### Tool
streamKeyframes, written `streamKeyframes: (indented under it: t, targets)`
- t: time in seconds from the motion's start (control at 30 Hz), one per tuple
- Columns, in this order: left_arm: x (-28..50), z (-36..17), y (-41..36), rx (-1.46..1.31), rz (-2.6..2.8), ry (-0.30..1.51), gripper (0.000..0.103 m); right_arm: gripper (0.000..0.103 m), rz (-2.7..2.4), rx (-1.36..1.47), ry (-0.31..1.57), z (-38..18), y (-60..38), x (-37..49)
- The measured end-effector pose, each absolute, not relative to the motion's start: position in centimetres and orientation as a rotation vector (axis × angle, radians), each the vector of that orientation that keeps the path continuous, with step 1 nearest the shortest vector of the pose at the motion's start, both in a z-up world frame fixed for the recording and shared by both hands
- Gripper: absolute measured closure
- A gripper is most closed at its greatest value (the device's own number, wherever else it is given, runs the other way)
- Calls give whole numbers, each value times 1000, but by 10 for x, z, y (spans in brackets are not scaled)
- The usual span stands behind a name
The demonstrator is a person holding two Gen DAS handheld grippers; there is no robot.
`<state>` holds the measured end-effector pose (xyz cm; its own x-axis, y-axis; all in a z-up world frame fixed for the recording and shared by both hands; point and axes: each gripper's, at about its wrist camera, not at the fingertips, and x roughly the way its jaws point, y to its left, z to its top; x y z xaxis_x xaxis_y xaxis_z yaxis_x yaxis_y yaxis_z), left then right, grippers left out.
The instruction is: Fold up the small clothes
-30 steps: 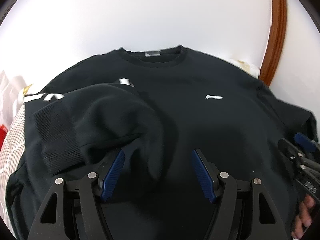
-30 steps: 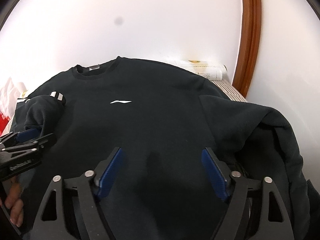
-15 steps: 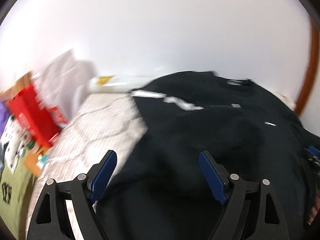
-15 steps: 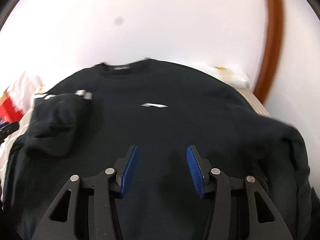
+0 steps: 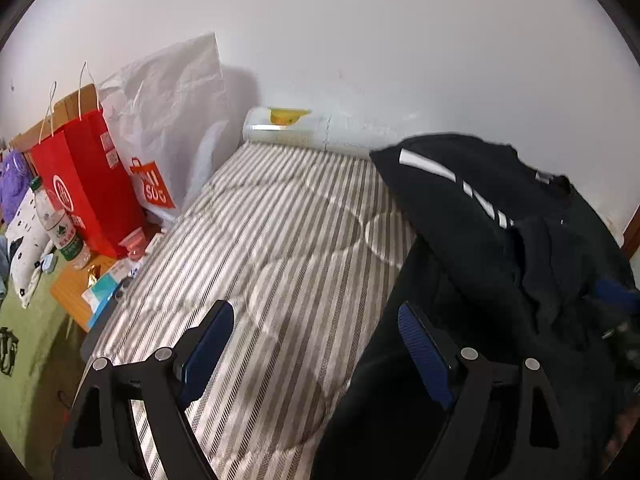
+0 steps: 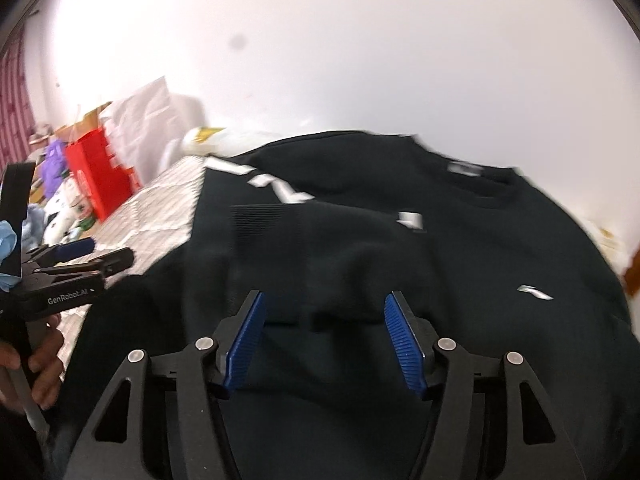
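A black sweatshirt (image 6: pixel 460 248) with white lettering on its sleeve and a small white chest logo lies on a striped mattress (image 5: pixel 280 240). Its left sleeve is folded in over the chest, ribbed cuff (image 6: pixel 264 220) on top. In the left wrist view the sweatshirt (image 5: pixel 500 240) fills the right side. My left gripper (image 5: pixel 316 344) is open and empty above the garment's left edge; it also shows in the right wrist view (image 6: pixel 96 258). My right gripper (image 6: pixel 324 336) is open and empty just above the folded sleeve.
A red paper bag (image 5: pixel 88 192) and a white Miniso bag (image 5: pixel 168 128) stand at the mattress's left end against the white wall. A water bottle (image 5: pixel 60 228) and small clutter lie on a low wooden stand (image 5: pixel 72 296). A rolled white item (image 5: pixel 284 128) lies along the wall.
My left gripper has swung left off the sleeve toward the mattress's left side. My right gripper narrowed, reopened part-way and moved left over the folded sleeve.
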<state>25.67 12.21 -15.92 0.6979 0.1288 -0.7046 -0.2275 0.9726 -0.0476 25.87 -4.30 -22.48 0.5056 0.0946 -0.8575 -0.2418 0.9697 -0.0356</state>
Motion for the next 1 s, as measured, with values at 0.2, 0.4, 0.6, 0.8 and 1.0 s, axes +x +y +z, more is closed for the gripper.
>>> streamKeyframes:
  t: [0.2, 0.4, 0.6, 0.8, 1.0]
  targets:
    - [253, -156, 132, -210, 200, 743, 20, 30, 216, -180, 1056, -260, -11, 271]
    - [257, -164, 133, -229, 191, 775, 20, 32, 175, -194, 1085, -284, -9, 281]
    - [255, -166, 122, -177, 195, 765, 20, 87, 98, -253, 1050, -271, -23, 277]
    - [260, -174, 115, -178, 141, 812, 20, 88, 50, -157, 928, -213, -66, 264]
    - [262, -183, 108, -125, 161, 857, 20, 89, -28, -108, 818, -151, -111, 257]
